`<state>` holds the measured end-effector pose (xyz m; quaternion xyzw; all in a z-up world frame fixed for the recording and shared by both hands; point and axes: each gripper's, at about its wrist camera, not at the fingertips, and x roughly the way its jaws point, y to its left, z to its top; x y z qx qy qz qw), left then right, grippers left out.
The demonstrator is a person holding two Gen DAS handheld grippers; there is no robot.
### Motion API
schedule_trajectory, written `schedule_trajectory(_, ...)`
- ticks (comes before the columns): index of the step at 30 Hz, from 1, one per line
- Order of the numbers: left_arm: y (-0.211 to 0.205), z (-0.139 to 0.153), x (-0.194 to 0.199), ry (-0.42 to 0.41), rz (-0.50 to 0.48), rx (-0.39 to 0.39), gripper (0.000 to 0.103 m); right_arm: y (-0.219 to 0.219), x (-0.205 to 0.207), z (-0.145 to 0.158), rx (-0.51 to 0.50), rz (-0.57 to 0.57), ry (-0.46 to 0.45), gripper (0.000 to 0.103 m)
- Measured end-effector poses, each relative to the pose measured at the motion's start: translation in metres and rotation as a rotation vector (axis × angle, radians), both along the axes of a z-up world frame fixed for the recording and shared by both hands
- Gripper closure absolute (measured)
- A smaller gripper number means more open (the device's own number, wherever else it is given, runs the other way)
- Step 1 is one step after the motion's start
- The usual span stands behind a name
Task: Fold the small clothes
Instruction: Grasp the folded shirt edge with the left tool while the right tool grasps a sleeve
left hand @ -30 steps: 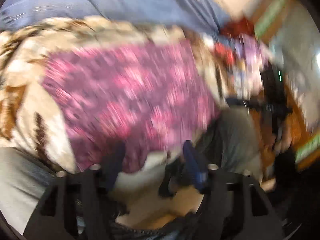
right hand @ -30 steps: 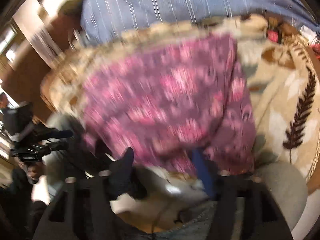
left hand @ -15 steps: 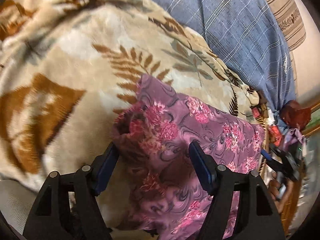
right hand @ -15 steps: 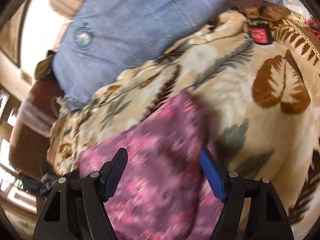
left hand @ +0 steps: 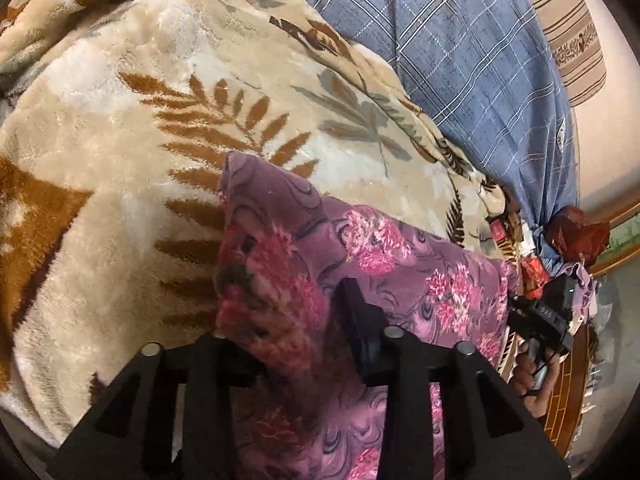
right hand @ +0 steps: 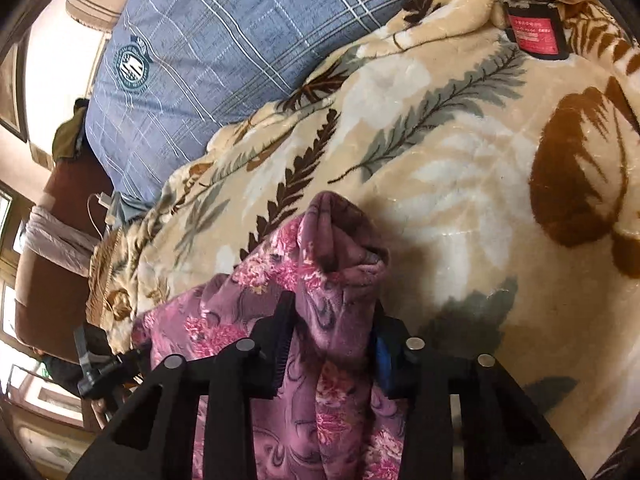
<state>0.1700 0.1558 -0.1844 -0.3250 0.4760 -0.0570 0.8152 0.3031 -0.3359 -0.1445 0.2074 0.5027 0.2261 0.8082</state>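
A purple garment with pink flowers [left hand: 360,248] lies on a beige leaf-print blanket [left hand: 120,128]. My left gripper [left hand: 292,312] is shut on the garment's left corner, with cloth bunched over its left finger. In the right wrist view the same garment [right hand: 224,328] stretches away to the left. My right gripper [right hand: 332,320] is shut on its right corner, and a fold of cloth [right hand: 340,236] stands up between the fingers. Each gripper shows in the other's view, the right one [left hand: 540,320] and the left one [right hand: 96,364].
A blue plaid pillow [left hand: 460,52] lies at the head of the bed; it also shows in the right wrist view [right hand: 208,48]. A red label [right hand: 534,32] is on the blanket edge. Dark red cloth [left hand: 576,232] and a wooden bed frame [left hand: 568,400] are at the right.
Both grippers have closed from open onto the garment's two corners. The view has steadied after fast motion, and the garment now lies spread between the grippers.
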Motion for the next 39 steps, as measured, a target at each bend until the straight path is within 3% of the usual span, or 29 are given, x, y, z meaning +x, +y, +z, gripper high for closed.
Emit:
schedule_trajectory(1, -0.002, 0.001, 0.0, -0.006, -0.013, 0.026, 0.073, 0.0, 0.003, -0.005, 0.011, 0.007, 0.017, 0.069)
schedule_trajectory(2, -0.005, 0.003, 0.001, -0.011, -0.022, 0.067, 0.081, 0.0, 0.004, -0.008, 0.019, 0.02, 0.027, 0.085)
schedule_trajectory(3, -0.008, 0.005, 0.0, -0.014, -0.022, 0.105, 0.09, 0.0, 0.004, -0.008, 0.036, 0.028, 0.028, 0.09)
schedule_trajectory(7, -0.019, 0.027, -0.011, -0.081, -0.039, 0.21, 0.093, -0.006, -0.007, 0.011, 0.098, 0.034, -0.014, 0.092)
schedule_trajectory(16, -0.011, 0.088, -0.001, -0.207, -0.066, 0.262, 0.094, 0.0, -0.01, 0.065, 0.111, 0.037, -0.123, 0.093)
schedule_trajectory(21, 0.001, 0.135, 0.038, -0.296, -0.047, 0.279, 0.094, 0.009, 0.013, 0.1, 0.114, 0.031, -0.189, 0.093)
schedule_trajectory(24, 0.005, 0.144, 0.076, -0.309, -0.049, 0.293, 0.094, 0.019, 0.042, 0.112, 0.091, 0.023, -0.212, 0.093)
schedule_trajectory(29, 0.009, 0.115, 0.148, -0.266, -0.063, 0.259, 0.094, 0.03, 0.108, 0.1, 0.039, 0.014, -0.181, 0.093)
schedule_trajectory(33, 0.016, 0.057, 0.191, -0.178, -0.053, 0.253, 0.093, 0.034, 0.157, 0.049, 0.0, 0.019, -0.084, 0.093)
schedule_trajectory(35, 0.023, 0.028, 0.201, -0.121, -0.036, 0.217, 0.093, 0.035, 0.171, 0.024, -0.016, 0.025, -0.043, 0.093)
schedule_trajectory(38, 0.03, 0.02, 0.206, -0.104, -0.048, 0.194, 0.089, 0.029, 0.182, -0.003, 0.012, 0.013, 0.036, 0.091)
schedule_trajectory(39, 0.033, 0.021, 0.206, -0.093, -0.057, 0.192, 0.083, 0.026, 0.182, -0.006, 0.017, 0.005, 0.045, 0.086)
